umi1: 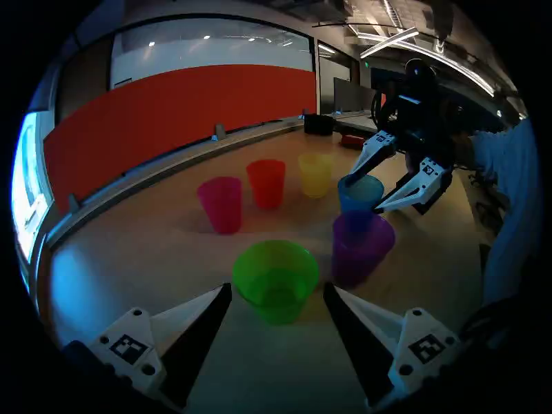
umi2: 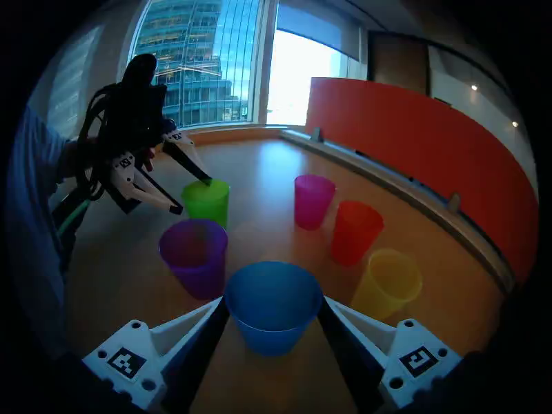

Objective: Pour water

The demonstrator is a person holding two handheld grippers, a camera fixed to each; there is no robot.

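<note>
Pinching the blue cup (umi2: 273, 328), low centre of the right gripper view, squarely between the wide-set right gripper (umi2: 273, 301) jaws flanking it, contact impossible to tell, then tipping slowly, probably toward the green cup (umi1: 276, 276) straddled by the open left gripper (umi1: 276, 290) jaws.

wooden tabletop (umi1: 138, 262), red partition (umi1: 172, 110), tall windows (umi2: 207, 62), strip lights (umi1: 393, 41) overhead, perhaps desks (umi1: 355, 121) beyond
</note>
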